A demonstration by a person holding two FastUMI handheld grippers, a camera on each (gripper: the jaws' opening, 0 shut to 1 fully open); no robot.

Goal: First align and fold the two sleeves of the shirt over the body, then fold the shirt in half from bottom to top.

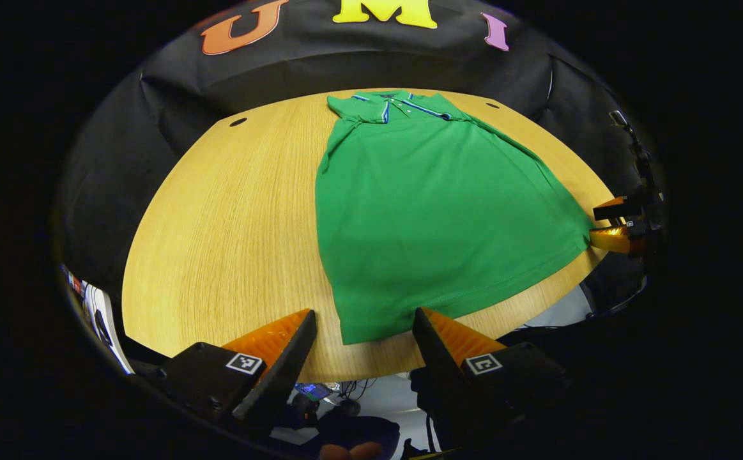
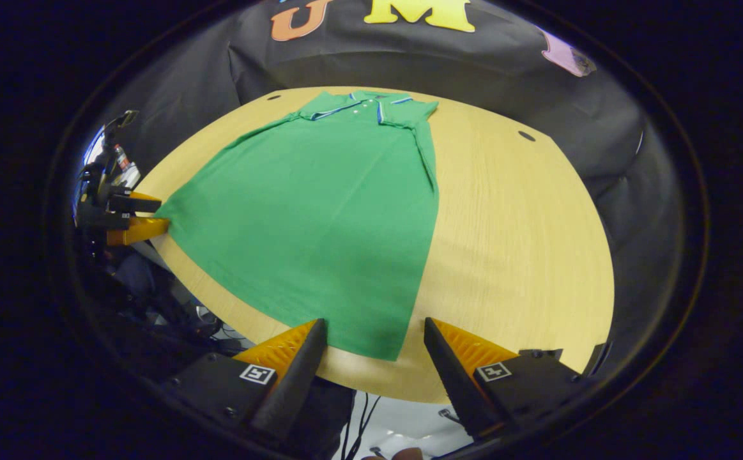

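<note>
Closest to each lens are that gripper's own two fingers, at the bottom of the frame. The table (image 1: 218, 223) spreads across the middle of both views, a wood-grain top with small dark holes near its far edge. On it lies the green shirt (image 1: 428, 211), flat, collar (image 1: 403, 102) at the top of the frame, both sleeves already folded in over the body, hem nearest the cameras. In the left gripper view the left gripper (image 1: 365, 322) has its jaws apart, astride the shirt's lower left hem corner, not gripping it. In the right gripper view the right gripper (image 2: 374, 332) likewise stands with jaws apart around the lower right hem corner. Each view also shows the other gripper far off at the opposite hem corner, near the frame's edge.
</note>
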